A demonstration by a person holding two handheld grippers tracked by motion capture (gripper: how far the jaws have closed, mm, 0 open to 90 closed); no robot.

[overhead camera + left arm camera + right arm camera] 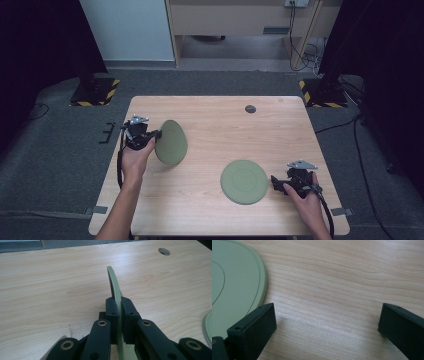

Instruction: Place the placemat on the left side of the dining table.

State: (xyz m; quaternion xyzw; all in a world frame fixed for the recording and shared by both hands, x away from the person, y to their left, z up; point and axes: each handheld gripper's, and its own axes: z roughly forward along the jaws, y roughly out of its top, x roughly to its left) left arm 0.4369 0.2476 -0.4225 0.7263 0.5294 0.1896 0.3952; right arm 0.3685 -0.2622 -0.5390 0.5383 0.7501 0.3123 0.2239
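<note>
Your right gripper (278,180) sits low near the table's (215,210) front right corner, jaws spread wide and holding nothing, just beside the rim of the green plate (244,181) lying flat on the wood. Your left gripper (158,134) is clenched on the edge of a second green plate (171,142), holding it tilted up on edge above the table's left half, well apart from the flat one.

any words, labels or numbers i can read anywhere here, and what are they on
None can be read.
The plate in the left gripper: plain green, no print.
The plate lying flat by the right gripper: only faint ring lines.
The table: bare wood grain, no text.
The striped floor blocks: yellow and black warning stripes, no words.
</note>
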